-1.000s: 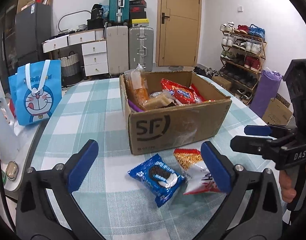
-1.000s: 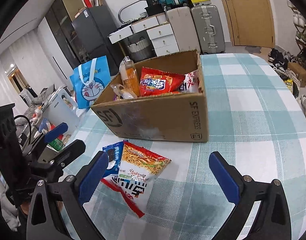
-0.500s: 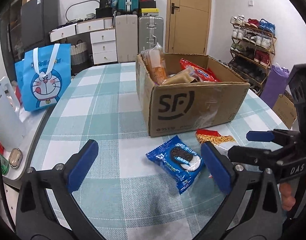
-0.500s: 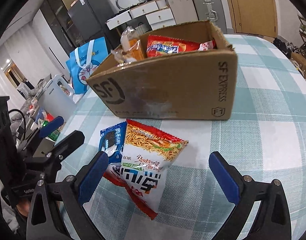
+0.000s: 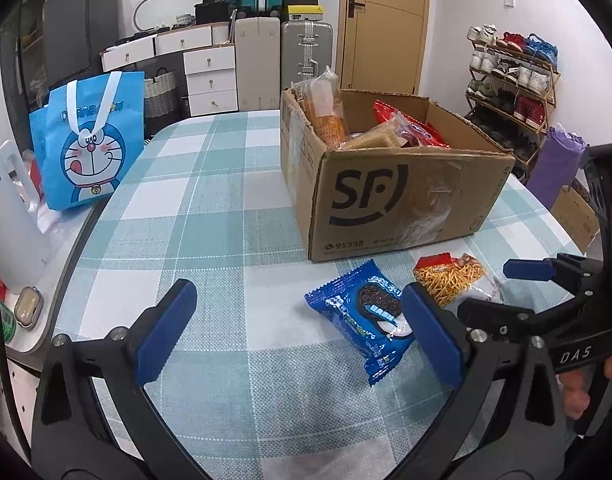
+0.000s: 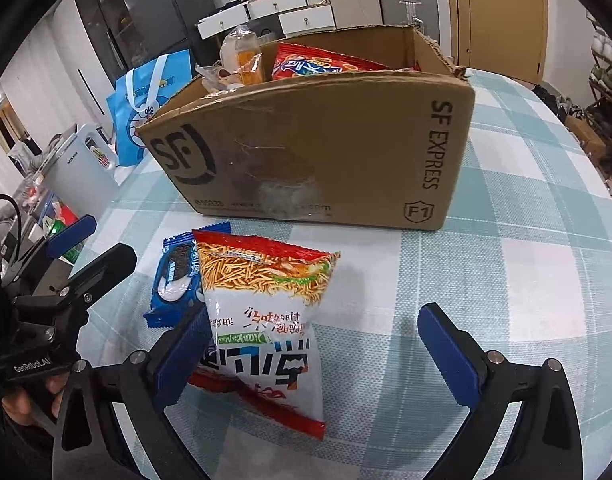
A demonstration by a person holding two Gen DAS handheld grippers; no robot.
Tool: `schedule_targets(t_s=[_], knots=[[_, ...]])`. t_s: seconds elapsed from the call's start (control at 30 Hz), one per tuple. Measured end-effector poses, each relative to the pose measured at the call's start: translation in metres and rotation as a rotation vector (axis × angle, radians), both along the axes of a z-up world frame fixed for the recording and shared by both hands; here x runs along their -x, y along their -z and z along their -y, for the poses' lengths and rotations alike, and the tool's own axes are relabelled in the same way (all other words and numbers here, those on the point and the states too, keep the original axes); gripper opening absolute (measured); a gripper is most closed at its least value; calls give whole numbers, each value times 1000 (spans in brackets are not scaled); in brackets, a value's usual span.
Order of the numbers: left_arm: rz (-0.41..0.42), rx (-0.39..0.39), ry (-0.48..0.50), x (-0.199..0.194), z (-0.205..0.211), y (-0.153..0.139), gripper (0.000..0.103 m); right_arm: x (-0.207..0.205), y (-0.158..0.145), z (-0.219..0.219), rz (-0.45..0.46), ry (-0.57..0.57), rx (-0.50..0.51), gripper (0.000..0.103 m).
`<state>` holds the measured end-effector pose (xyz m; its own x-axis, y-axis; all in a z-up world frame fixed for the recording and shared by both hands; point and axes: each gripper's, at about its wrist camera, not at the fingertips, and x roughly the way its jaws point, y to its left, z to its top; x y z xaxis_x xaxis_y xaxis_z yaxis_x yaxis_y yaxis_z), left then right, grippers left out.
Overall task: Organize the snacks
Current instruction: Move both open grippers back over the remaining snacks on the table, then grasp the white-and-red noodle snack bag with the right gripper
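Note:
An open cardboard SF box (image 5: 389, 196) (image 6: 325, 152) with several snack packs in it stands on the checked tablecloth. In front of it lie a blue Oreo pack (image 5: 365, 316) (image 6: 176, 280) and a white and red noodle snack bag (image 6: 266, 320) (image 5: 449, 278), side by side. My left gripper (image 5: 298, 328) is open and empty, with the Oreo pack just inside its right finger. My right gripper (image 6: 317, 356) is open, low over the table, with the noodle bag's near end between its fingers. Each gripper shows in the other's view.
A blue Doraemon bag (image 5: 88, 144) and a white kettle (image 5: 10, 220) stand left of the table. A shoe rack (image 5: 509, 76) and a purple roll (image 5: 553, 168) are off its right edge. Drawers and suitcases line the back wall.
Both grippers have dropped lower and moved toward the two loose packs. The right gripper now straddles the noodle bag. Both stay open.

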<state>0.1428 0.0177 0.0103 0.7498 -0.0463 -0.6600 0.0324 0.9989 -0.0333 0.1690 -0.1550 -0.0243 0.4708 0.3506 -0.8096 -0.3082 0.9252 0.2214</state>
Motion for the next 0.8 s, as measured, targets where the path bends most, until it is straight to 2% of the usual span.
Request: schedule_targets(t_s=[0.13, 0.37, 0.43, 0.63, 0.7, 0.8], knots=[[-7, -13, 10, -1, 3, 3, 102, 2, -5, -4, 26, -20, 45, 102], [-23, -20, 9, -4, 4, 8, 102, 4, 1, -18, 31, -64, 56, 100], [-28, -14, 11, -5, 3, 10, 102, 4, 3, -20, 31, -77, 45, 95], [-40, -4, 10, -7, 0, 13, 102, 7, 4, -28, 33, -140, 18, 74], [-43, -4, 10, -8, 0, 14, 102, 9, 4, -31, 26, -169, 9, 63], [-45, -2, 10, -7, -1, 15, 102, 11, 4, -35, 41, -185, 11, 54]])
